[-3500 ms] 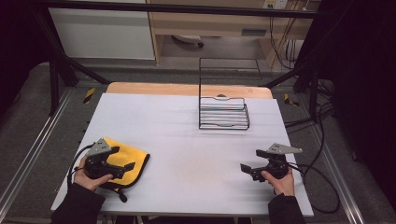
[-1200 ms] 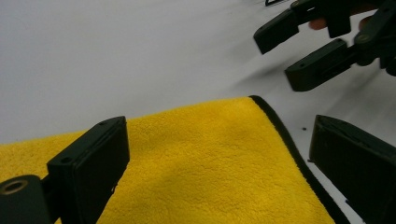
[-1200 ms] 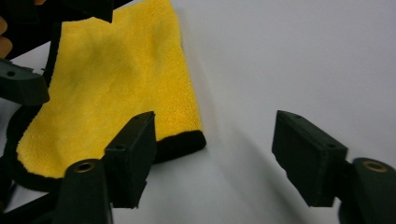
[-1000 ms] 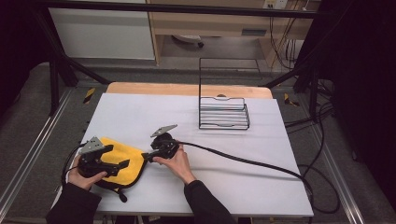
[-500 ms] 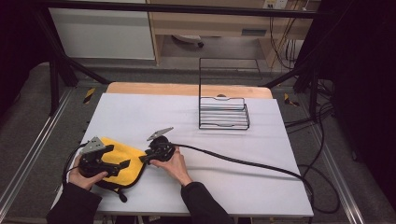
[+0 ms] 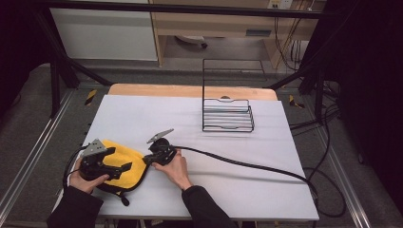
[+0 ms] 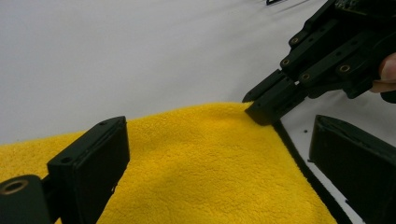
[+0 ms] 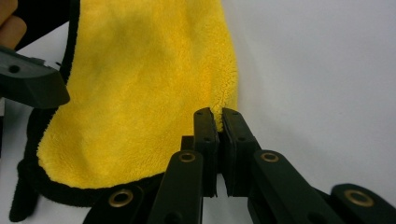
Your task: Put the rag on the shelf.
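cloth (image 6: 124, 161): yellow with black edging, lying flat at the near left corner of the white surface (image 6: 190, 118).
right gripper (image 6: 145, 160): jaws have just been closing and now pinch the cloth's right edge; the right gripper view shows the pads together on the hem.
left gripper (image 6: 124, 167): resting over the cloth, jaws spread wide, yellow pile between them, not pressed.
wire rack (image 6: 227, 114): black, upright at the far side, well apart from the cloth.

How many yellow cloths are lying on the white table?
1. The yellow cloth lies at the near left corner of the table, under the left gripper, with the right gripper at its right edge.
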